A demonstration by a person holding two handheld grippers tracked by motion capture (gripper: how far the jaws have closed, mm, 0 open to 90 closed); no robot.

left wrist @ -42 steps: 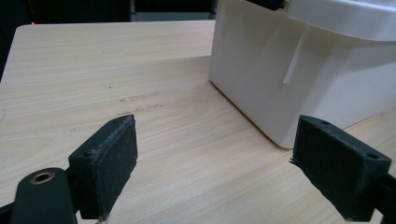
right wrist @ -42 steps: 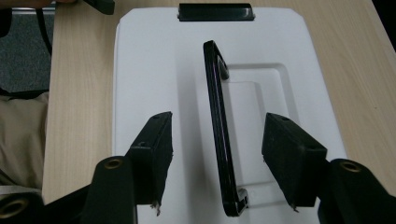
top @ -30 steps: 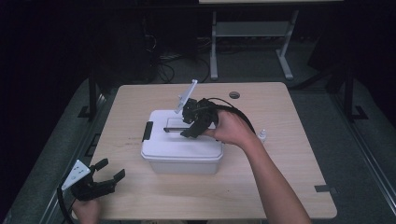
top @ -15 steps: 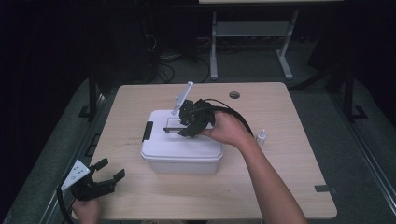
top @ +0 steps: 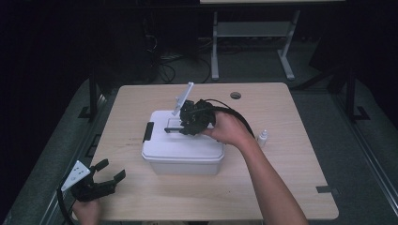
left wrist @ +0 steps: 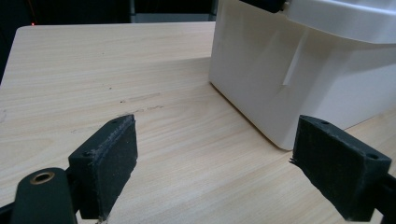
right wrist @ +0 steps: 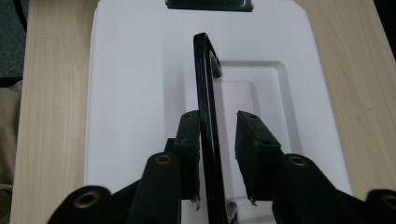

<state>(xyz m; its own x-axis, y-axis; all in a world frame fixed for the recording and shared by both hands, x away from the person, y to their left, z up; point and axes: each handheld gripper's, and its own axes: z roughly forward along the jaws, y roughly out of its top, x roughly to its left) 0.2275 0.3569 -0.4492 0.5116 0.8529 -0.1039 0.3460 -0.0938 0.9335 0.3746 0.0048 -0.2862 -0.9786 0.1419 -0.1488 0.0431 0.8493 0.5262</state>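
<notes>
- Box (top: 182, 150), white with a lid, sits mid-tabletop (top: 281, 187); its black carry handle (right wrist: 206, 107) stands raised from the lid's recess.
- Nearest the person, the left gripper (top: 109, 171) rests at the tabletop's near left corner, fingers (left wrist: 108, 163) spread wide and empty, well apart from the box wall.
- Farther in, the right gripper (right wrist: 218, 154) straddles the handle: one finger touches it, the other leaves a narrow gap, so no firm clamp yet.
- Risk, as I judge it: pulling up now could let the thin handle slip out sideways, or a lopsided grip could tilt the box.
- Beyond, a small white bottle (top: 263, 138) stands near the right forearm and could be knocked over.
</notes>
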